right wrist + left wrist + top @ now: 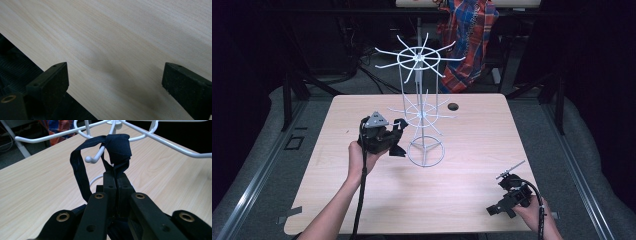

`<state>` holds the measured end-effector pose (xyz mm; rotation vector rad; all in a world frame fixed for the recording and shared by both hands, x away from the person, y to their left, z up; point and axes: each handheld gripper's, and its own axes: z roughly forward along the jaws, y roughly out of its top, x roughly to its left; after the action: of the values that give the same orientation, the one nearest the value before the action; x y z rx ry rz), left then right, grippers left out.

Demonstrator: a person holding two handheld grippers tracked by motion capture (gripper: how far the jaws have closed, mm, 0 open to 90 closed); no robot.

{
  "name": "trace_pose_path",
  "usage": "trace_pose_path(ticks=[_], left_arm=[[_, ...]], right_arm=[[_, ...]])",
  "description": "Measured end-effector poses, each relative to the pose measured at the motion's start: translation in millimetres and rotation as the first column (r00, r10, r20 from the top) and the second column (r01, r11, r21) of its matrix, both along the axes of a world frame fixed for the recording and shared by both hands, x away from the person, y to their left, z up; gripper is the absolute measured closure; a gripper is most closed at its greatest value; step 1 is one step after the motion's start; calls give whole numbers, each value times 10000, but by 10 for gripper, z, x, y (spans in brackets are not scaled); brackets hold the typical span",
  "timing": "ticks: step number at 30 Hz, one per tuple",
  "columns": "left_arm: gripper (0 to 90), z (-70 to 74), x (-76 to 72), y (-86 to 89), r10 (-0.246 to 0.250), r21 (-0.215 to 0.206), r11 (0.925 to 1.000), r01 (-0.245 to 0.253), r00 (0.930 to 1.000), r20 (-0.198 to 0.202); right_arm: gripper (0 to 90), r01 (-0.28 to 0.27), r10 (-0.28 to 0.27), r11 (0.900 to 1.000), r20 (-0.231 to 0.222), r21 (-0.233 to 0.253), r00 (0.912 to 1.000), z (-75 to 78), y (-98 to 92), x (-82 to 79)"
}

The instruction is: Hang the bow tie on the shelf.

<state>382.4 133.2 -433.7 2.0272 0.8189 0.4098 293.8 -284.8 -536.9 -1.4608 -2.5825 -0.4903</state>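
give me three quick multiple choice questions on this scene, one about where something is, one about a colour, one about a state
1. Where does the dark strap hang?
A. on a hook of the white wire rack
B. flat on the table
C. from the right tongs

2. What colour is the strap?
A. red
B. navy
C. yellow

3. How do the left tongs stand?
A. wide open
B. shut on the strap
C. shut on nothing

Answers:
1. A, the left gripper view shows it looped over a ball-tipped hook.
2. B, it reads dark blue there.
3. B, the jaws pinch the fabric between them.
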Motion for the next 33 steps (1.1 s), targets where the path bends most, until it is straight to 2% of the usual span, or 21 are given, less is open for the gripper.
trace_pose_path(ticks=[10, 13, 19, 21, 26, 33], left_arm=[[874, -15, 27, -31, 34, 49, 10000, -34, 10000, -66], [868, -15, 28, -27, 21, 188, 9998, -19, 9999, -130], [818, -37, 44, -24, -14, 277, 9996, 22, 9995, -309], [799, -45, 45, -27, -3, 187, 9998, 8, 9996, -291], [774, -46, 43, -17, -16, 115, 9999, 20, 9993, -374], [733, -56, 34, -14, -78, 132, 9999, 85, 9989, -470]], right_arm=[[67, 41, -41, 10000, 11, 37, 10000, -2, 2, -3], [67, 44, -44, 10000, 25, 39, 10000, 0, 4, -4], [67, 54, -55, 10000, 44, 73, 10000, 2, 6, -8], [67, -24, 24, 10000, 42, -26, 10000, 5, -3, -5], [67, 15, -15, 10000, 24, 88, 10000, 5, 2, -9], [68, 14, -14, 10000, 7, 80, 10000, 6, 1, -11]])
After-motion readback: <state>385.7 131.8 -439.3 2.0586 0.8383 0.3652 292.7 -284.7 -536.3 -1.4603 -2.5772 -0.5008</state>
